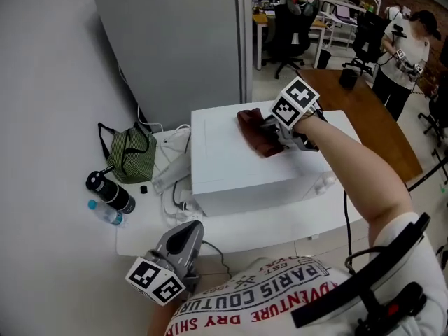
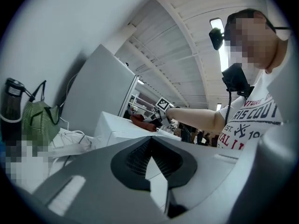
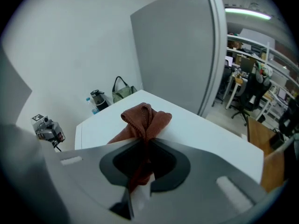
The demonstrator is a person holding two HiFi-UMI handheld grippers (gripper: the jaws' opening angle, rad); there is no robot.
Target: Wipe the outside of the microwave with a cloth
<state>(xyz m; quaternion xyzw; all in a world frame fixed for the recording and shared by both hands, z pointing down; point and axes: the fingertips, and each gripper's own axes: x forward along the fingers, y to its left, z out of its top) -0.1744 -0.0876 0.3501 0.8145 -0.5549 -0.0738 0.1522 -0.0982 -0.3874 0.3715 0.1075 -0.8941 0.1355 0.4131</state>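
A white microwave (image 1: 238,166) stands on a white table (image 1: 210,233). A rust-brown cloth (image 1: 255,133) lies bunched on the microwave's top, toward its back right. My right gripper (image 1: 276,135) is shut on the cloth (image 3: 142,120) and holds it against the white top (image 3: 201,129). My left gripper (image 1: 183,240) hangs low near the table's front edge, jaws together with nothing between them. From the left gripper view the microwave (image 2: 117,129) and the cloth (image 2: 140,121) show far off.
A green striped bag (image 1: 131,152), a black flask (image 1: 108,190) and a water bottle (image 1: 105,213) stand left of the microwave with white cables (image 1: 171,180). A grey cabinet (image 1: 182,40) rises behind. A wooden table (image 1: 364,110) and a person (image 1: 406,47) are at right.
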